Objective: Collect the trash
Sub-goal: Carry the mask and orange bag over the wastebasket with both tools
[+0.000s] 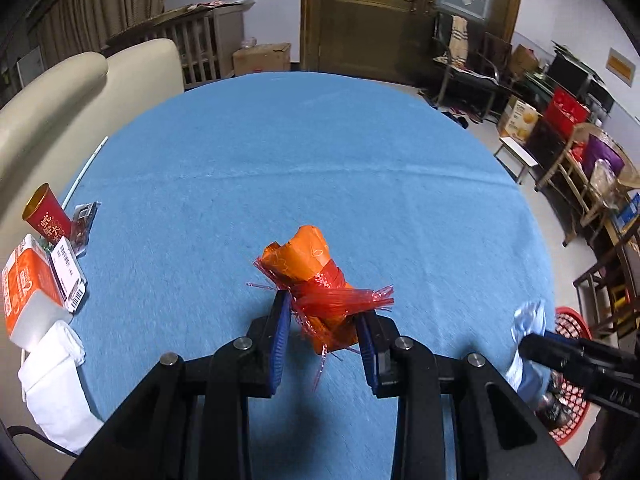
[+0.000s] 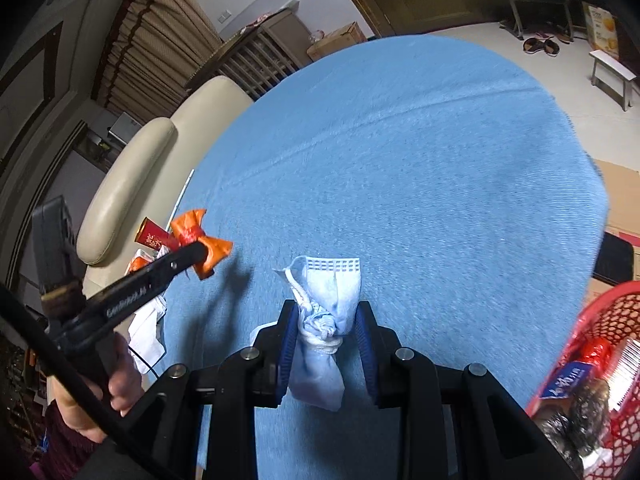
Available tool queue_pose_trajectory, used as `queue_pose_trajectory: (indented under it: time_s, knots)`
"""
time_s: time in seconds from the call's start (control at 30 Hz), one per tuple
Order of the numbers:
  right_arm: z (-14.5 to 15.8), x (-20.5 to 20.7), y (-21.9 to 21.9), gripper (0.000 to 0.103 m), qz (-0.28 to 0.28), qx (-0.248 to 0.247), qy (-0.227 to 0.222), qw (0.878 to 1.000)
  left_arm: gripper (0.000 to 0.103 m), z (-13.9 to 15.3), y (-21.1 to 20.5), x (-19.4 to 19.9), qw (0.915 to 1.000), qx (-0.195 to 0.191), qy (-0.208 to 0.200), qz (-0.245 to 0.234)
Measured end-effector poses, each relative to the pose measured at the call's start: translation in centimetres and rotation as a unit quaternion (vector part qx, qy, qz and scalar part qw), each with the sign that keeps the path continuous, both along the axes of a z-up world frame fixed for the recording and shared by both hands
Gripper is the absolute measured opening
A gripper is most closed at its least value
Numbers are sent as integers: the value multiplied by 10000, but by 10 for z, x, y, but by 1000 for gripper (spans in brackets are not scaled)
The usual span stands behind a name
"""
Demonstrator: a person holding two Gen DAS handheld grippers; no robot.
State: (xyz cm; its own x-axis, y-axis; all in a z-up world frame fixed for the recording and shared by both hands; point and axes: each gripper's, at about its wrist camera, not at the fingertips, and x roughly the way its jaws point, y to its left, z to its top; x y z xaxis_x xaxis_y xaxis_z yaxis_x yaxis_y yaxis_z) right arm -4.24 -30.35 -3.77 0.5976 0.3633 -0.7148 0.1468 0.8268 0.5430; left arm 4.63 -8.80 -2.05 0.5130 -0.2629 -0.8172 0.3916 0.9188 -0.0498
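My left gripper (image 1: pixel 324 312) is shut on a crumpled orange wrapper (image 1: pixel 308 252) bound with red cellophane, lifted above the blue tablecloth (image 1: pixel 320 140). In the right wrist view the same wrapper (image 2: pixel 218 249) shows at the left, pinched in the left gripper (image 2: pixel 200 254). My right gripper (image 2: pixel 326 316) is shut on a knotted light-blue face mask (image 2: pixel 340 284), also held off the cloth. From the left wrist view the mask (image 1: pixel 528 320) and right gripper (image 1: pixel 532 346) sit at the right edge. A red mesh basket (image 2: pixel 612 320) holding several pieces of trash stands at the lower right.
At the table's left edge lie a red paper cup (image 1: pixel 44 212), a dark packet (image 1: pixel 86 220), an orange carton (image 1: pixel 24 284), white tissue (image 1: pixel 56 384) and a thin straw (image 1: pixel 86 168). A cream sofa (image 1: pixel 60 100) stands behind them. Chairs and boxes line the right wall.
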Motion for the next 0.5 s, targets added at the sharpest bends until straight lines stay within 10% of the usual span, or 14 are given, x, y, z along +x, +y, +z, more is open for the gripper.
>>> queue_pose_trajectory:
  time_s: [0.5]
  knots:
    - [16,-44,-3,31,-60,-168,-201,9996,33,4,-2,-51,9980,-238,54,-591]
